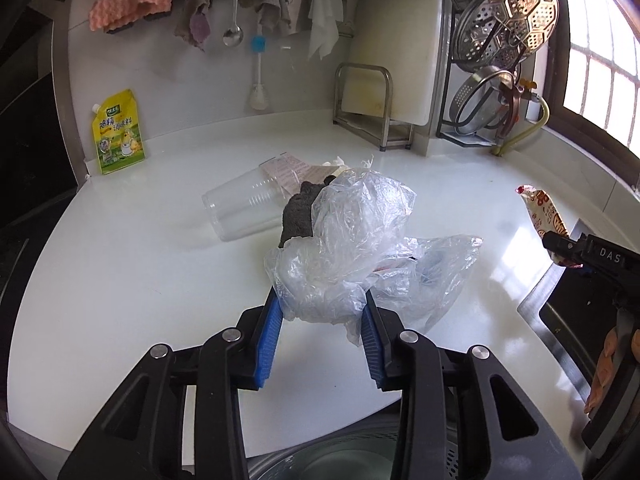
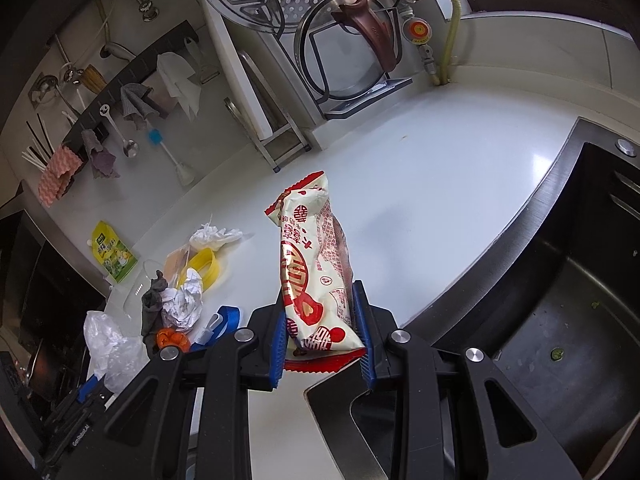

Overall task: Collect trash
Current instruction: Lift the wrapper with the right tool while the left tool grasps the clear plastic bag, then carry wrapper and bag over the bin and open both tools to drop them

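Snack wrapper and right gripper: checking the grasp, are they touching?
Touching. The right wrist view shows the snack wrapper pinched between the right gripper's blue pads.

Bare counter [image 2: 420, 200] lies right of the trash pile [image 2: 180, 280]; sink [image 2: 580, 300] borders it.

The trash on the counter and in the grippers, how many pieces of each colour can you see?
Clear: 2, the plastic bag in the left gripper and the cup
White paper wads: 2
Red-and-white: 1, the snack wrapper in the right gripper
Yellow: 1, the ring
Grey: 1, the rag
Total: 7
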A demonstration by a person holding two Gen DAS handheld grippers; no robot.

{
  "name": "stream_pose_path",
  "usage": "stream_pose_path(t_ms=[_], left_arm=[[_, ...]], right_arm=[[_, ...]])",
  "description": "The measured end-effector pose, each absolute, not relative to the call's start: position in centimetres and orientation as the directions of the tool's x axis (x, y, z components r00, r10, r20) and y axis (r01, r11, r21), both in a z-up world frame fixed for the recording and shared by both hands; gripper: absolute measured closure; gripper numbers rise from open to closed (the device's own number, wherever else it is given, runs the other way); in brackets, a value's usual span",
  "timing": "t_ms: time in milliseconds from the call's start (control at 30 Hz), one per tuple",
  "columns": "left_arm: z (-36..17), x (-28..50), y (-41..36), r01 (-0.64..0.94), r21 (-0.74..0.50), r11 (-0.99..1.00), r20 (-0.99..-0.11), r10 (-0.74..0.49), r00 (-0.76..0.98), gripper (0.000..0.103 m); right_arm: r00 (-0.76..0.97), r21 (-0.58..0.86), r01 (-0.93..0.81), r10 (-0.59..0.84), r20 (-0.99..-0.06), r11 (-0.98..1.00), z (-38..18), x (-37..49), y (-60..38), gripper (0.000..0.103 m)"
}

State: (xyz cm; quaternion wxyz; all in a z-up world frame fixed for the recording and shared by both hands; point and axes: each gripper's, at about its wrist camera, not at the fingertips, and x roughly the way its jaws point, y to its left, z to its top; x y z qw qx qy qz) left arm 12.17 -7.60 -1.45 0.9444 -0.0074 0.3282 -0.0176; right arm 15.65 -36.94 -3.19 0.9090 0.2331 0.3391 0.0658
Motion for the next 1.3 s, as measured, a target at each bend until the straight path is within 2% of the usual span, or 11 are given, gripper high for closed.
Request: stream_pose_path(t_ms=[400,633,733,1000,1300], left_arm=[[-0.6,7.9,-5.1,0.049,0.034,0.998,-0.601,-0.019,0.799,0.067],[-0.6,4.3,-3.7,0.1,0.045,0.994,-0.585,-0.055,0.81,0.067],[-0.8,2.8,-3.3,0.126,0.046,0.991,-0.577,-0.077,0.813,0.067],[-2.2,-0.8,-3.4,0.209,0.038,0.977,-0.594,-0.146,0.791,0.067],[-5.3,-3.3,-2.2,0.228,0.052,0.972,-0.652,-0.139,0.745,0.067]], right_arm=[[0.78,0.377,-0.011,0.245,-0.577,0.926,-1.9,13.4,-33.6,0.075],[0.797,0.31,-0.047,0.223,-0.561,0.95,-2.0,6.4,-30.0,0.075],[0.791,0.331,-0.031,0.225,-0.569,0.943,-2.4,3.1,-29.3,0.075],[0.781,0.359,-0.017,0.237,-0.578,0.933,-3.7,-5.4,-25.7,0.075],[0.738,0.315,-0.033,0.236,-0.633,0.949,-5.8,-10.2,-22.6,0.074]])
